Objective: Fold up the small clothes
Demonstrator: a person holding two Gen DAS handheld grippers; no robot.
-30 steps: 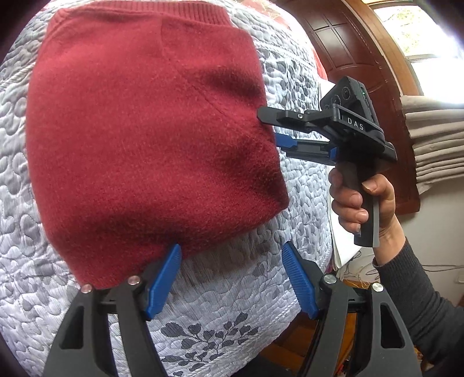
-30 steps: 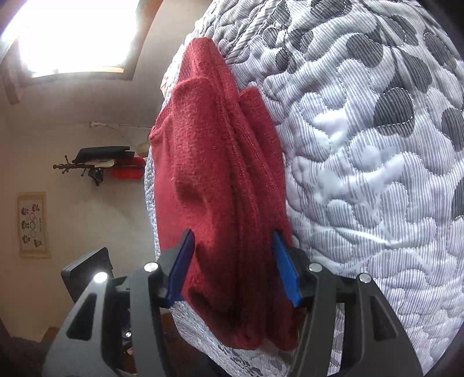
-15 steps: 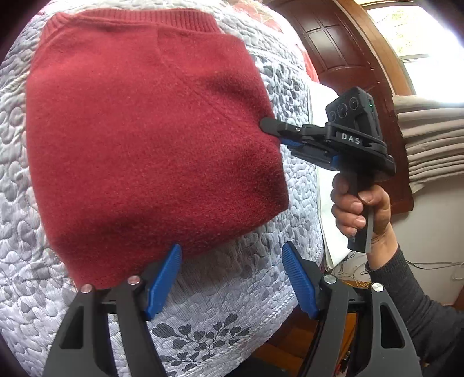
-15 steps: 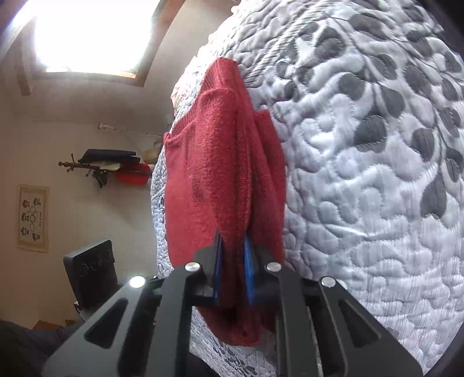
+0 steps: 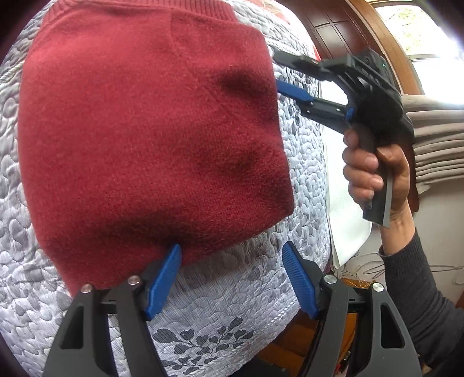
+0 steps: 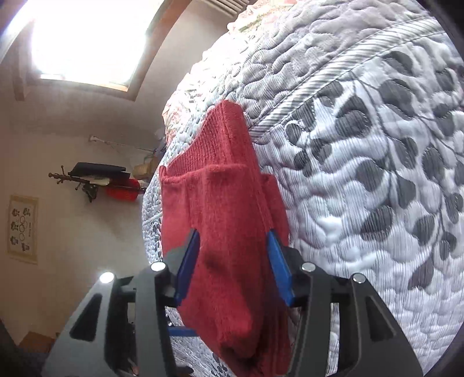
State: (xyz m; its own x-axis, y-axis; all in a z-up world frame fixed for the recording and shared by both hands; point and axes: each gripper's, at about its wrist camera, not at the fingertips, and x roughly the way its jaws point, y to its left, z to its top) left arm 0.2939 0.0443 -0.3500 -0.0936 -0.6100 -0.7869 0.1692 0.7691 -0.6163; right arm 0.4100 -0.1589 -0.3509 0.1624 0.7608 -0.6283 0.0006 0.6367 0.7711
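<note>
The red knitted sweater (image 5: 150, 139) lay folded on the gray and white quilt (image 5: 232, 295) with a leaf pattern, which covered the bed. We saw its ribbed edge (image 5: 139, 11) at the far side in the left wrist view. The near edge of the sweater sat just in front of our left gripper (image 5: 232, 275).

Our left gripper stood wide apart, with nothing between its two blue pads. The left pad (image 5: 163, 278) touched the near edge of the sweater, and the other pad (image 5: 297, 278) was over bare quilt.

Our right gripper (image 6: 233, 269) was at the right edge of the sweater (image 6: 229, 232). Its jaws were spread too, and a thick fold of the sweater sat between the blue pads (image 6: 188, 264) (we could not tell if the pads pressed on the wool, but they did not pinch it). In the left wrist view, this gripper (image 5: 290, 75) reached in from the right, and a hand (image 5: 374, 171) in a dark sleeve (image 5: 420, 290) held its handle.

Farther out, a bright window (image 6: 87, 43) shone high on the wall. A wall hook rack (image 6: 92, 179) held dark and red things, and a small framed picture (image 6: 23, 229) hung lower down. On the other side we saw a dark wooden door (image 5: 342, 29) and folded beige cloth (image 5: 438, 145).
</note>
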